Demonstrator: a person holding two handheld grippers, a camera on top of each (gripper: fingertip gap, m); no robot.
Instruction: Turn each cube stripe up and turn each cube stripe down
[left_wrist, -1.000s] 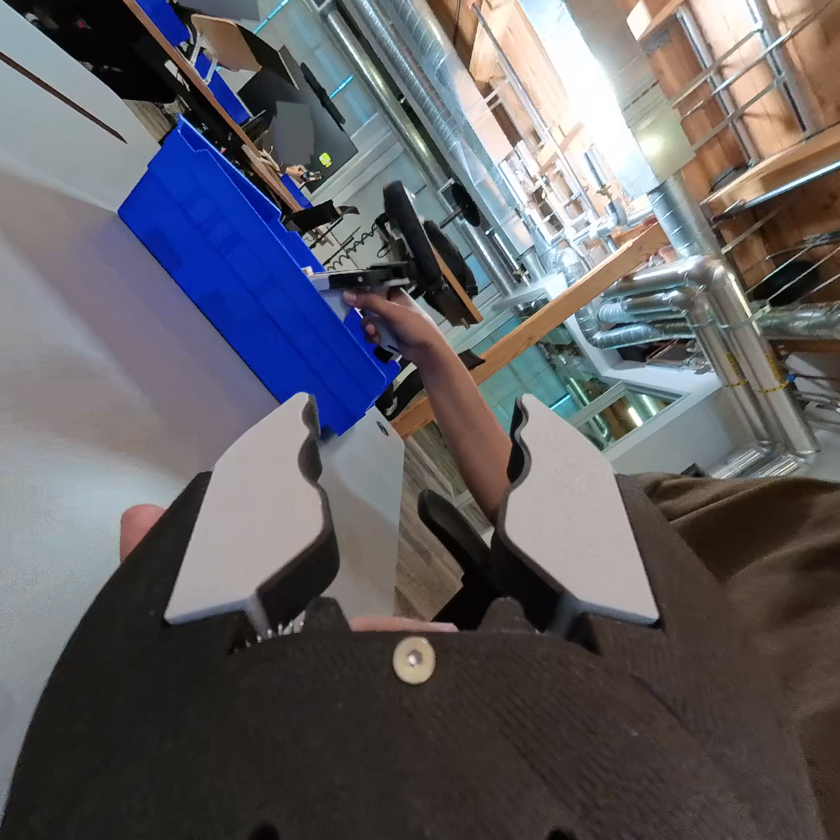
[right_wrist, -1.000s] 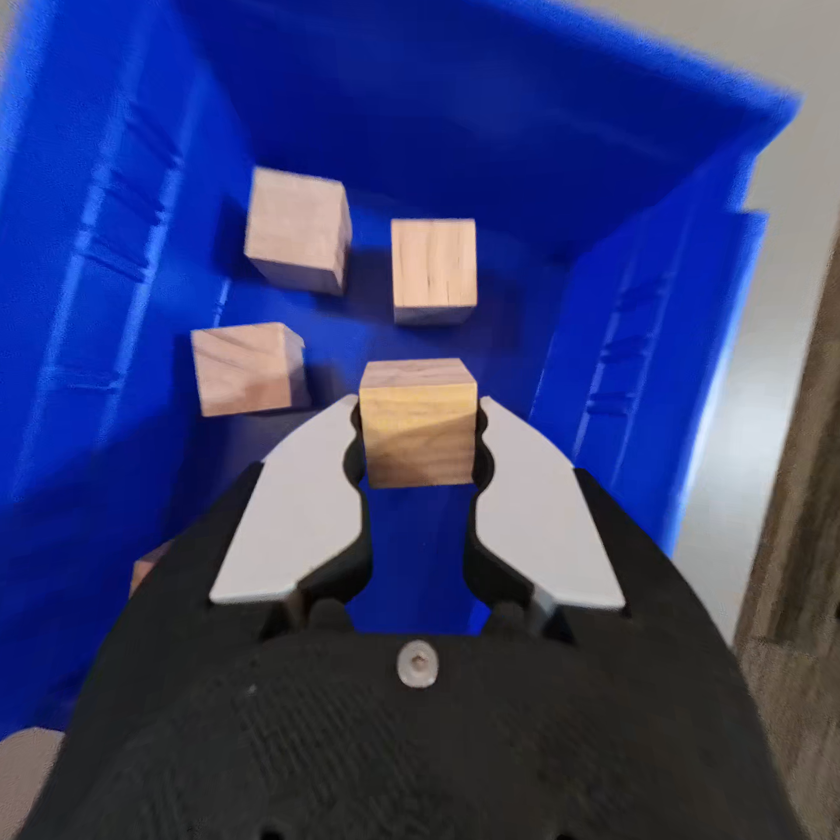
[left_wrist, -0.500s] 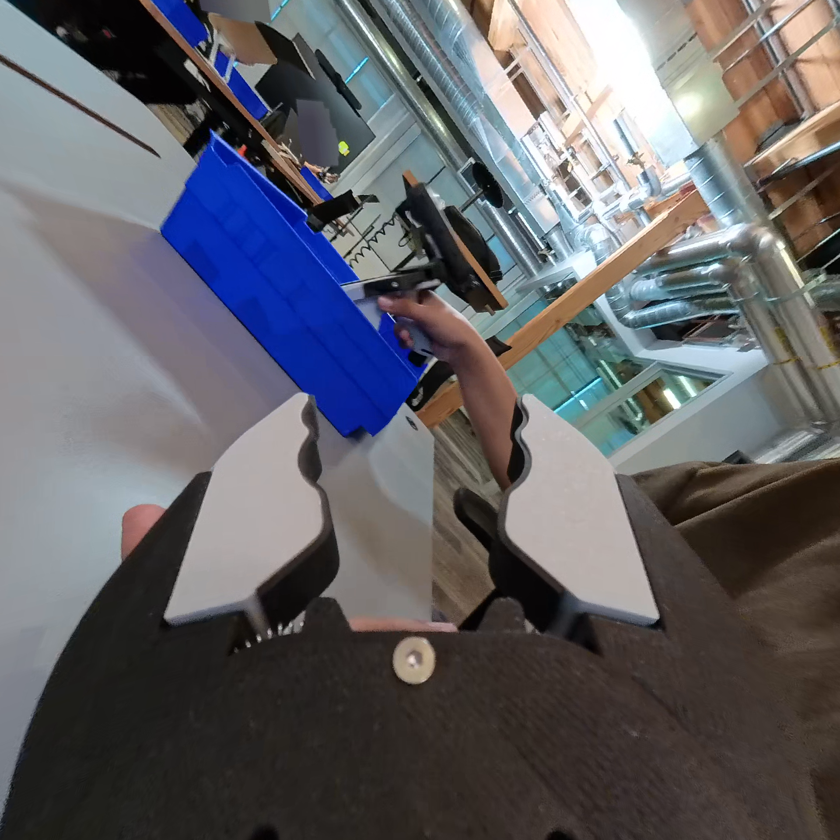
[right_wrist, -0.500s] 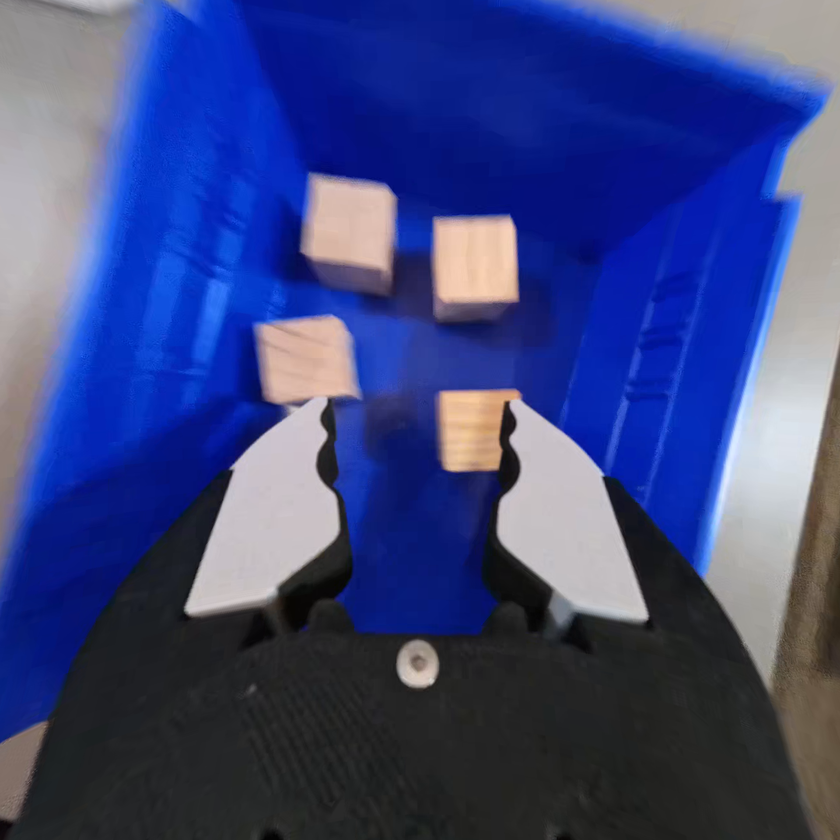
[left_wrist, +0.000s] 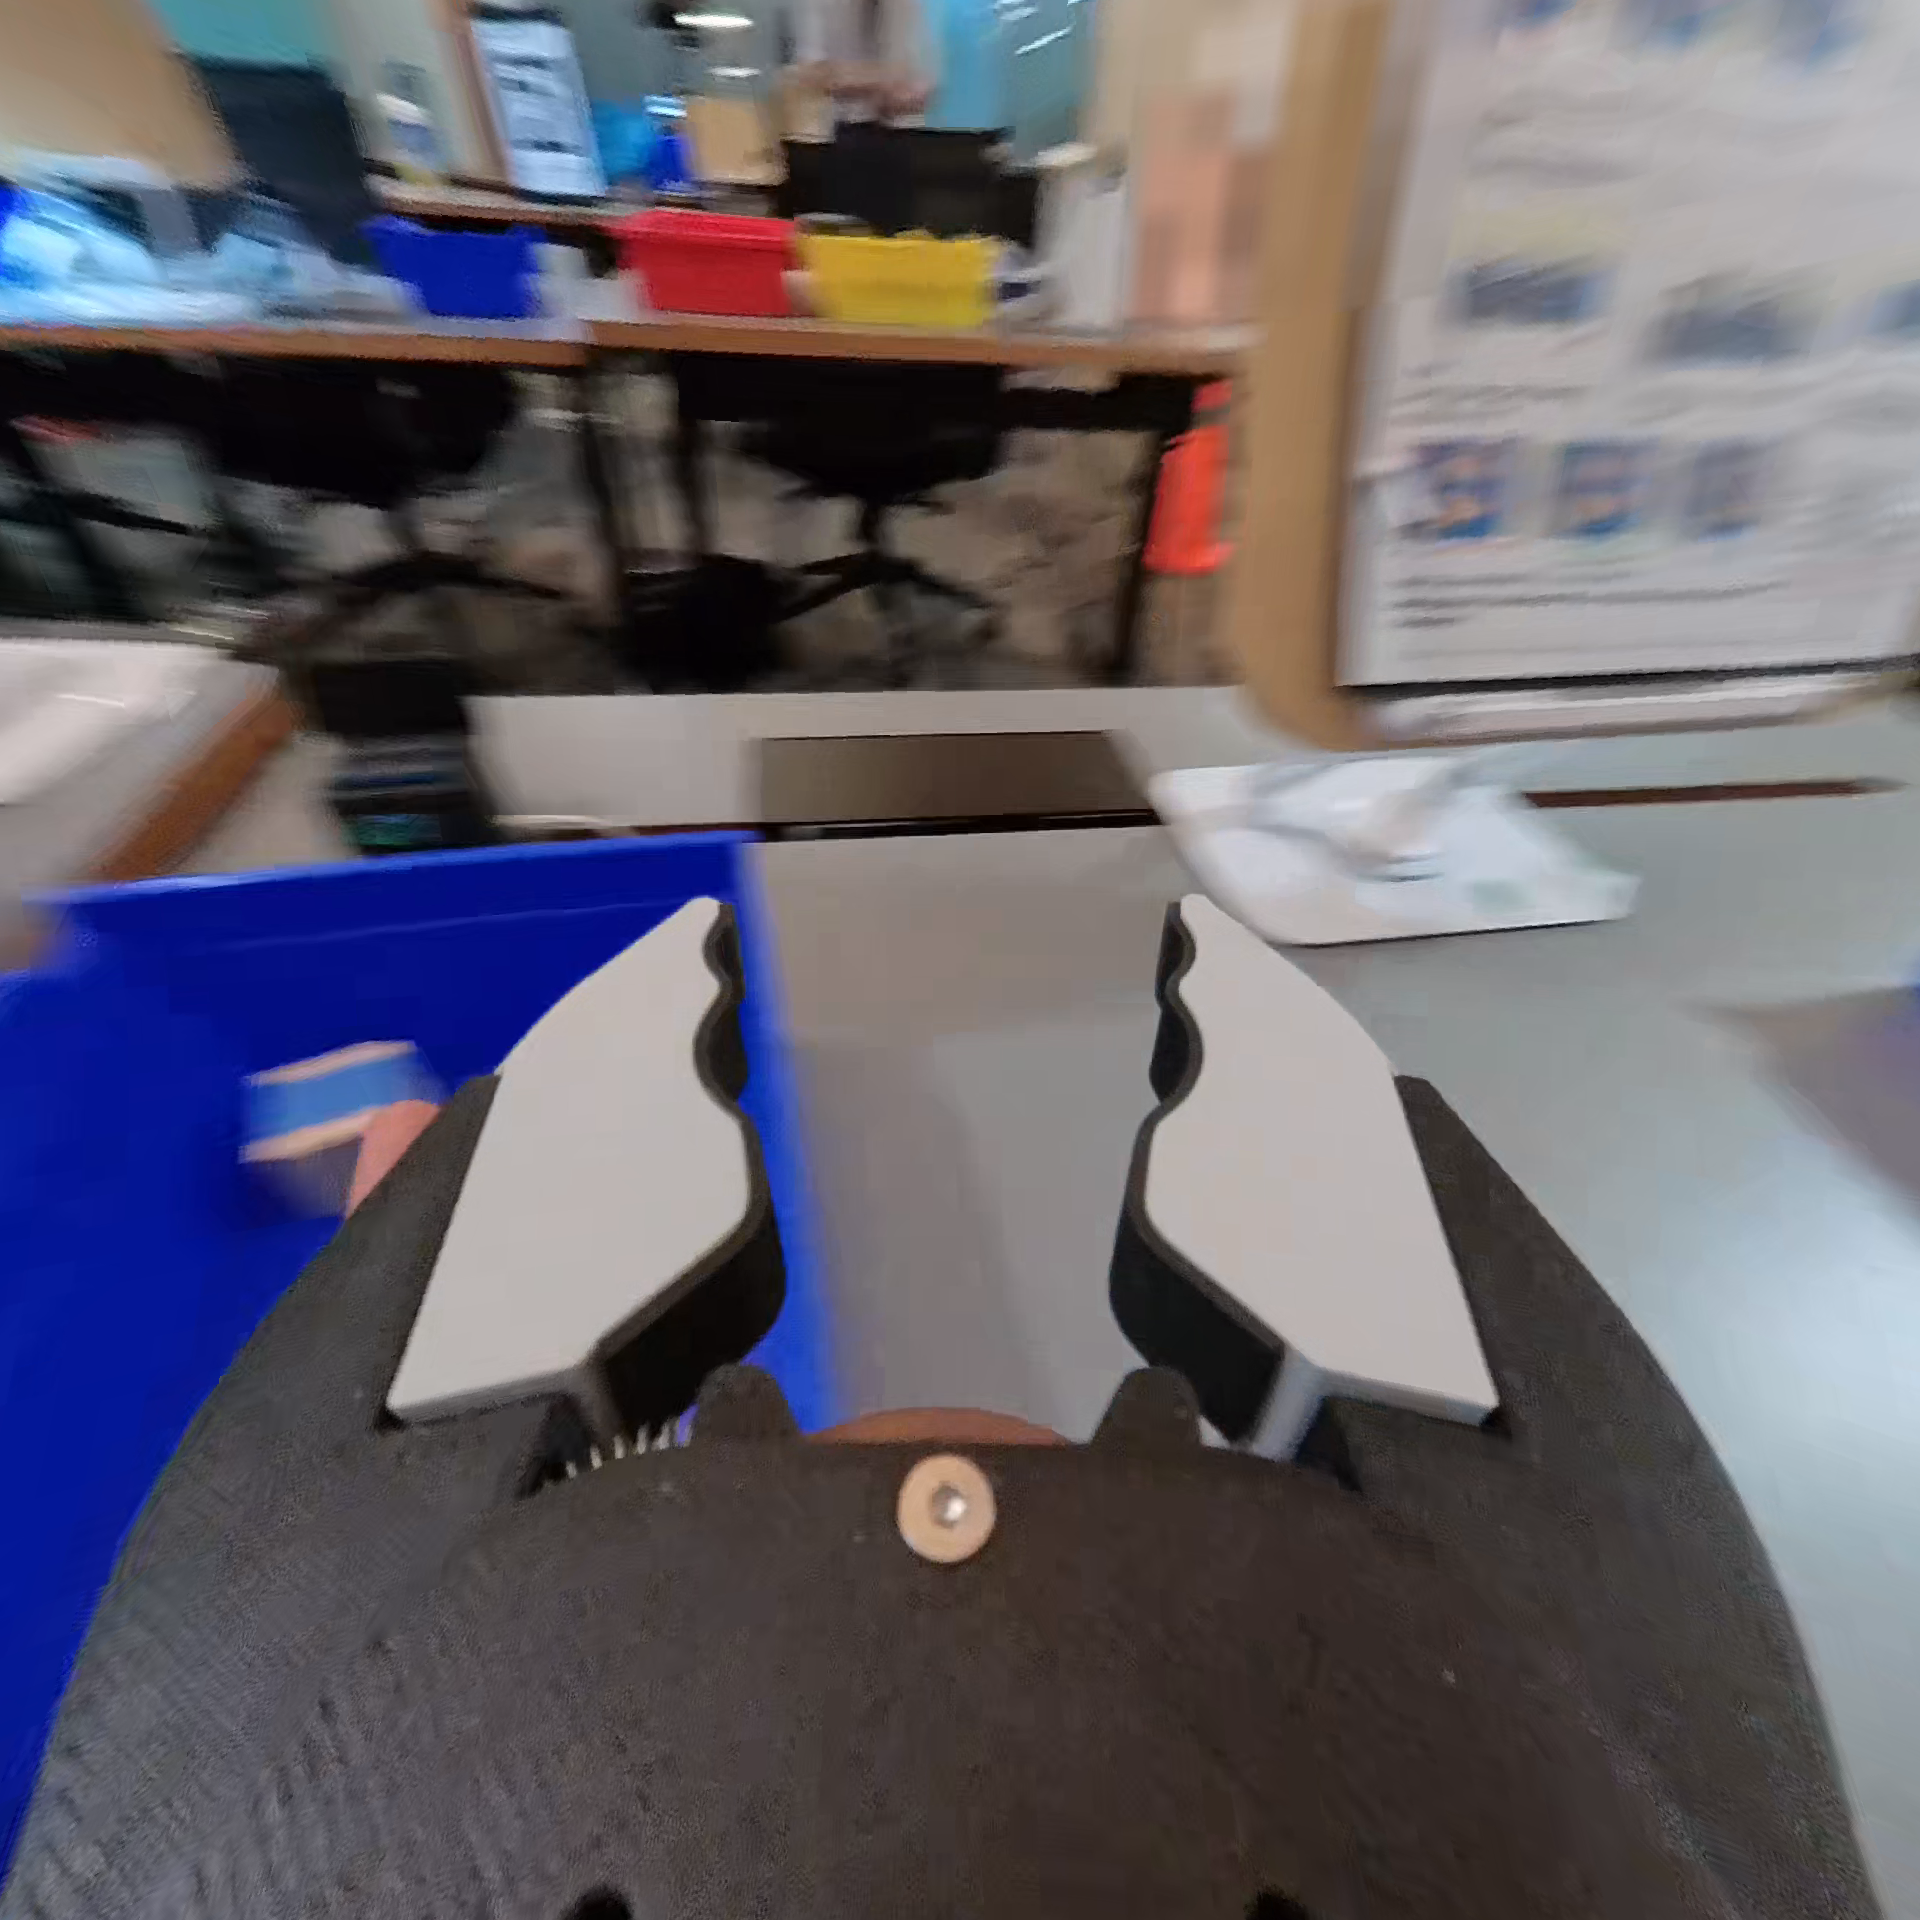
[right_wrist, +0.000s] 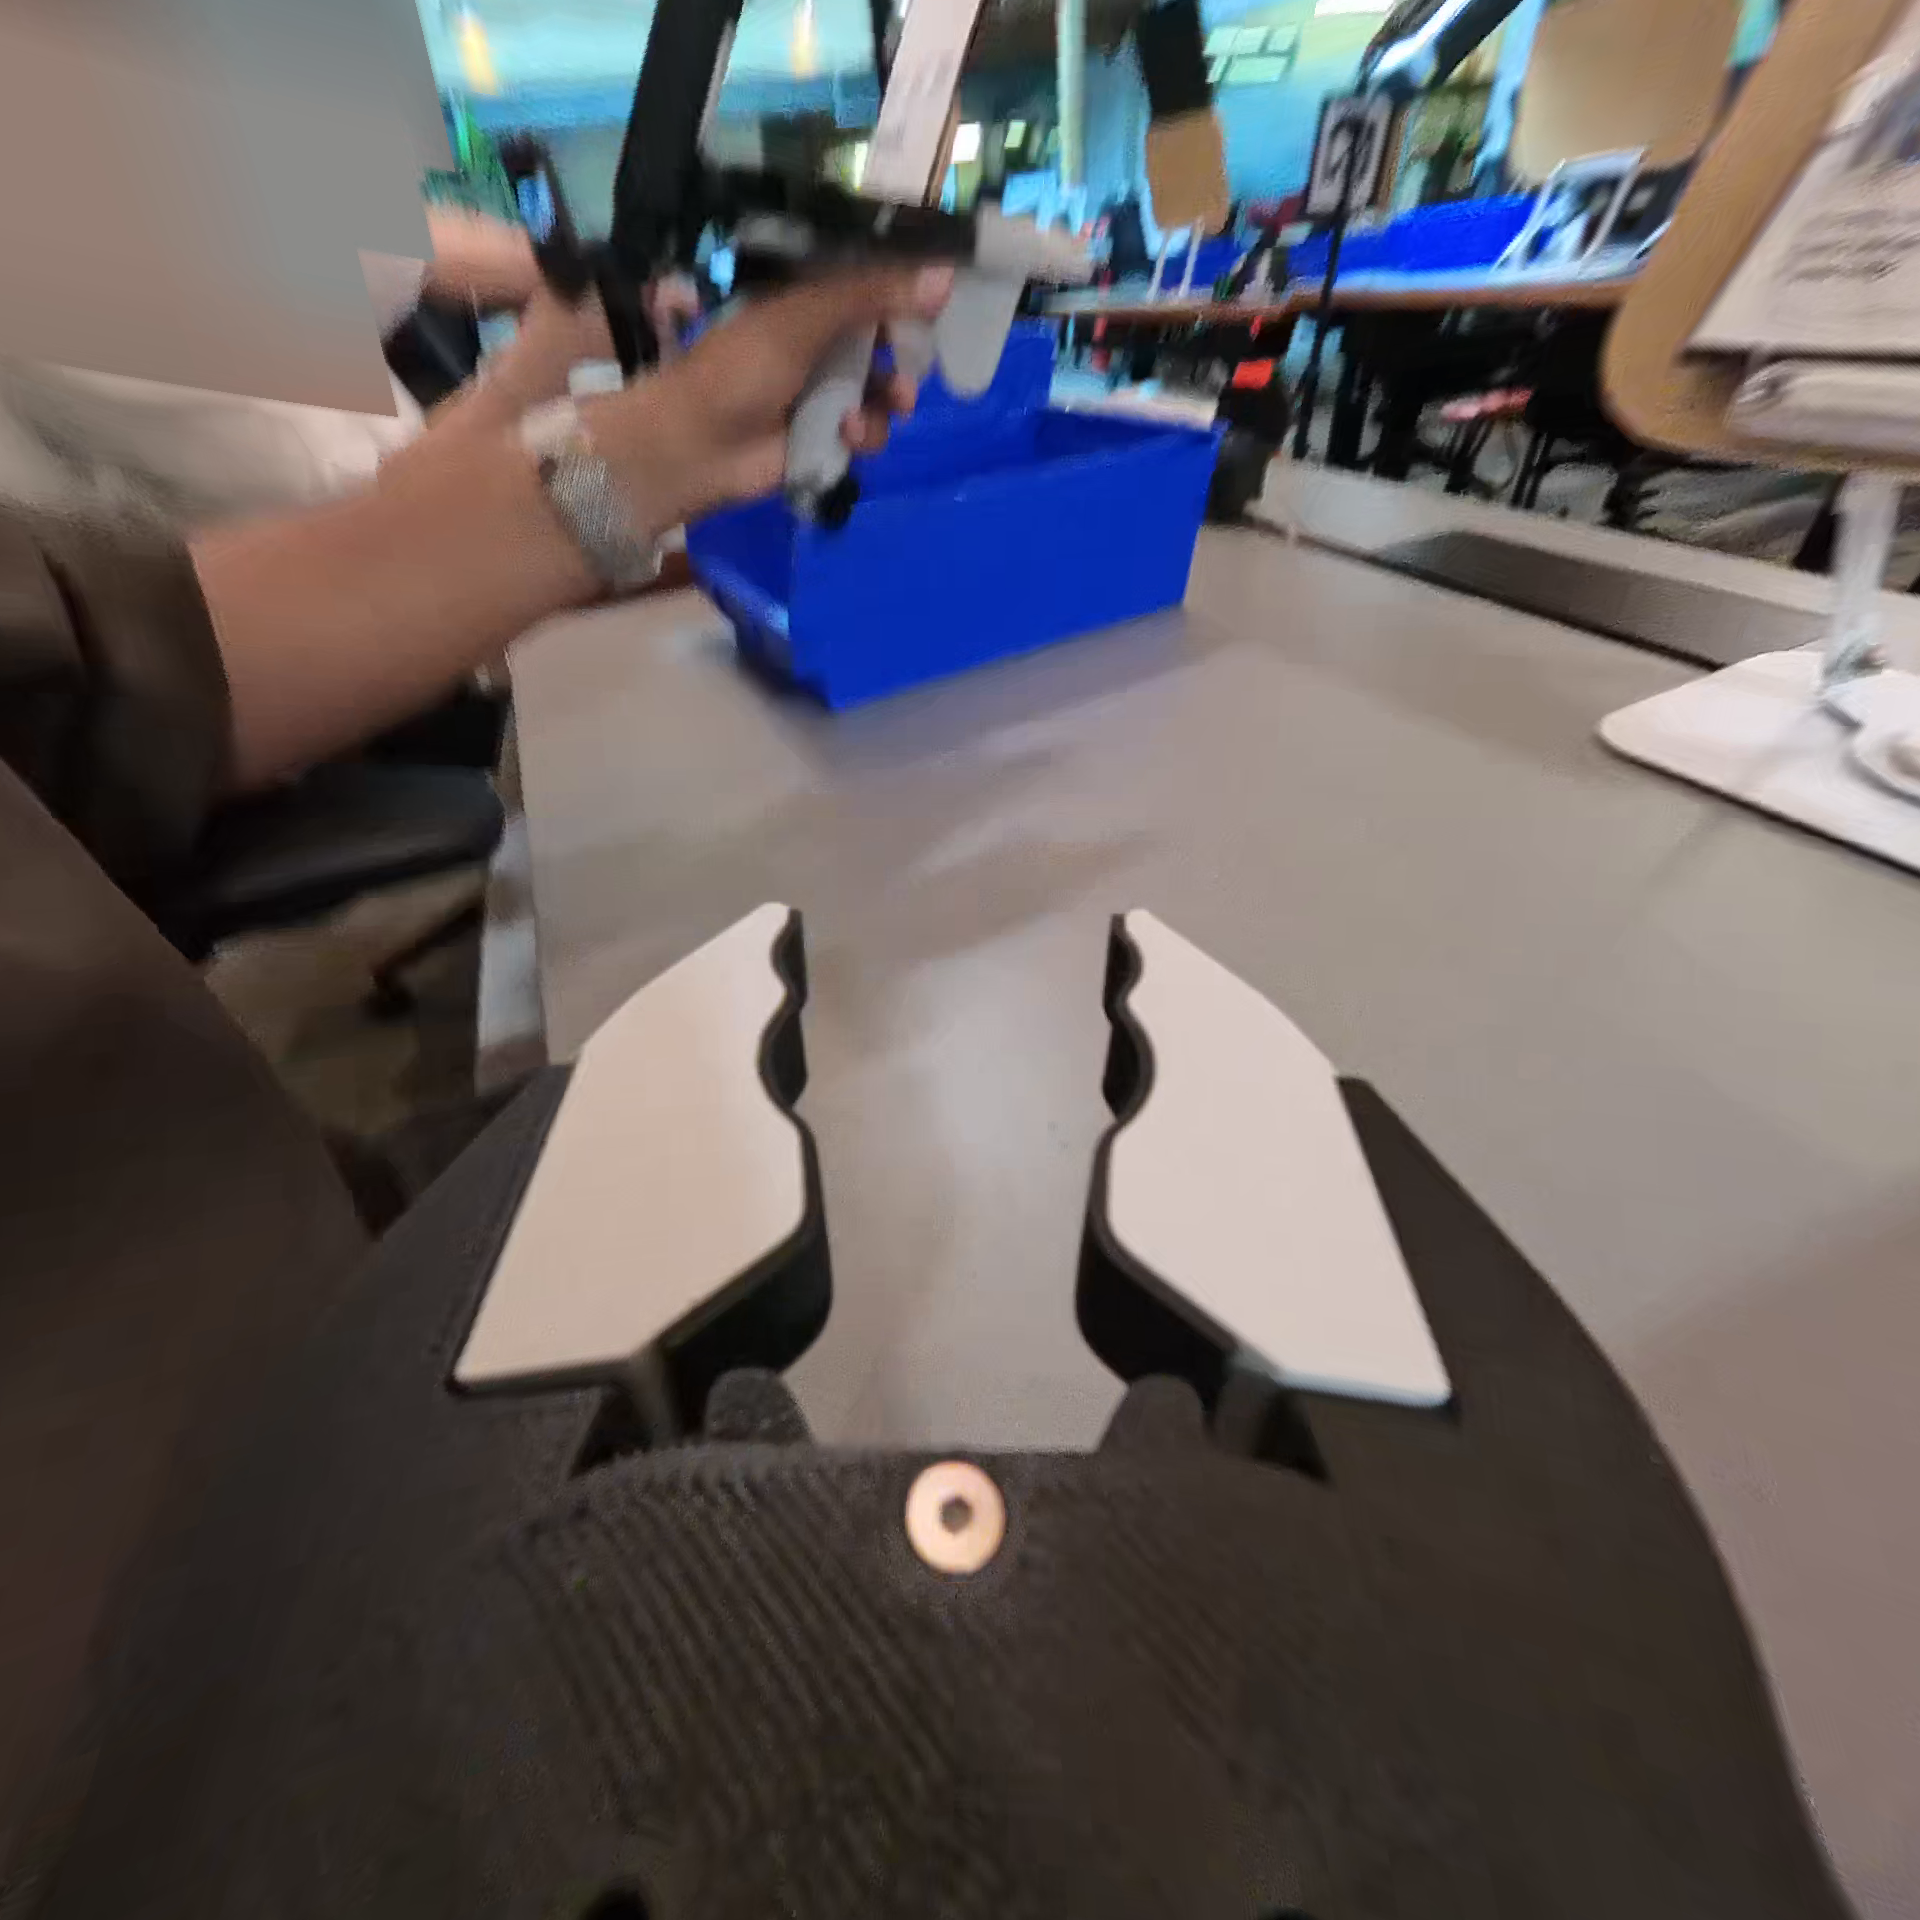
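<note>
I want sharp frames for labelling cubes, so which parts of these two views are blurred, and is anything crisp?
Left wrist view: the blue bin, the cube in it and the background are motion-smeared; only the left claw is crisp. Right wrist view: the hand over the bin is streaked, the right claw sharp.

Left gripper (left_wrist: 951, 961) jaws spread wide, empty, right gripper (right_wrist: 954, 966) jaws apart, empty, left hand (right_wrist: 727, 400) raised, gripping its handle, forearm extended.
</note>
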